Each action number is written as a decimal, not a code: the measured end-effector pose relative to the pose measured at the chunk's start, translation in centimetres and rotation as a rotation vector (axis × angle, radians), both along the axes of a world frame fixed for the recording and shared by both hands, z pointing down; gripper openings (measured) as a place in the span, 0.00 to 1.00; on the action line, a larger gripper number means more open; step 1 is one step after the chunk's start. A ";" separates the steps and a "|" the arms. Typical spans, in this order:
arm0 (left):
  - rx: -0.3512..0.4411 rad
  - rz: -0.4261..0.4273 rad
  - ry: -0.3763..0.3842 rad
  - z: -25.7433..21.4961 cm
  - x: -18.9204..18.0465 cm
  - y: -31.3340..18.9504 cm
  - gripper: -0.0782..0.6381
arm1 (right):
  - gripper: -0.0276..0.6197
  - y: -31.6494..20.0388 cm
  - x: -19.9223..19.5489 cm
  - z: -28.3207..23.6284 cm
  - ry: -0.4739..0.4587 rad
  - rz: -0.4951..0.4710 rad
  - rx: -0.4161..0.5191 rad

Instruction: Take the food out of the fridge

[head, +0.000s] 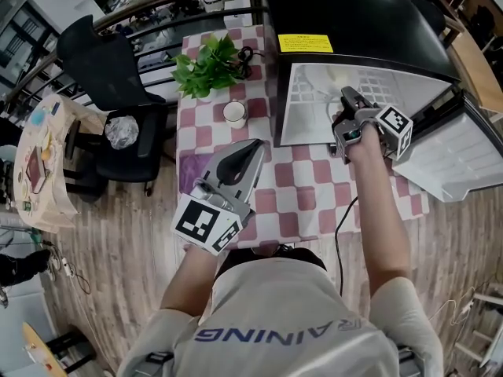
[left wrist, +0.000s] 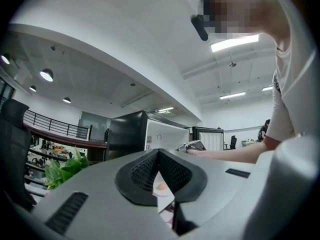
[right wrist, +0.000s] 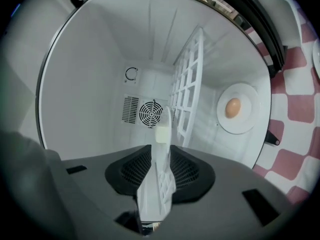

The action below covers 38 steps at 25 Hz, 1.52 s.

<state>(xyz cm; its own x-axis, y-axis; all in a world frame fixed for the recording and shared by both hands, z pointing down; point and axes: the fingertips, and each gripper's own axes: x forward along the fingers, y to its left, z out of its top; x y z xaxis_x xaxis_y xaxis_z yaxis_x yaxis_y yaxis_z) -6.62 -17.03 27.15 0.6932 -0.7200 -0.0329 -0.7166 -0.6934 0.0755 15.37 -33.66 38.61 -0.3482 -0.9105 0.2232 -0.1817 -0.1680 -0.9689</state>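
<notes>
The black fridge (head: 354,22) stands on the checked bench (head: 306,187) with its door (head: 464,155) swung open to the right, and the whole job sits inside it. In the right gripper view, which looks in tilted on its side, a white wire rack (right wrist: 192,79) crosses the fridge. A white plate (right wrist: 250,91) lies between that rack and the wall nearest the bench, most likely the fridge floor under the shelf. On the plate rests the food (right wrist: 232,107), a small round tan piece like an egg, well clear of both claws. The right claw (right wrist: 161,151) is at the fridge mouth, narrowly set and pinched on a thin white strip (right wrist: 162,129) that sticks out past its tips; what that strip belongs to cannot be told. The left claw (head: 250,151) hangs over the bench in front of the person, tips together and holding nothing. The step in hand looks like the reach for the plate. To do it well the right claw would first need to be free of the strip. It should then go in level and low under the rack and take the plate by its near rim rather than the food. The draw-out wants to be slow and flat — a round thing on a shallow plate would probably roll off at any tilt — and clear of the rack's edge.
</notes>
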 end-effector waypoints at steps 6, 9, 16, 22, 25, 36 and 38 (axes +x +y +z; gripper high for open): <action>-0.004 0.014 -0.006 0.1 0.2 0.1 0.12 | 0.23 -0.7 0.1 -0.1 -0.033 0.033 0.007; -0.005 0.009 -0.003 0.2 -0.2 0.0 0.12 | 0.21 -1.1 -0.1 -0.1 -0.035 0.038 0.009; -0.008 0.001 -0.006 0.2 -0.9 0.3 0.12 | 0.11 -1.0 -0.4 0.3 -0.065 0.056 0.018; -0.004 0.003 -0.023 0.3 -1.0 0.9 0.12 | 0.11 0.7 -0.1 -0.7 -0.098 0.068 0.106; -0.002 0.019 -0.026 0.2 -0.8 1.1 0.12 | 0.10 2.2 0.6 -1.3 -0.109 0.082 0.131; -0.020 0.178 -0.026 1.3 3.5 2.4 0.12 | 0.10 11.5 4.6 -3.0 -0.118 0.165 0.197; -0.025 0.215 -0.028 1.4 4.8 2.7 0.12 | 0.10 13.3 5.5 -3.1 -0.118 0.178 0.198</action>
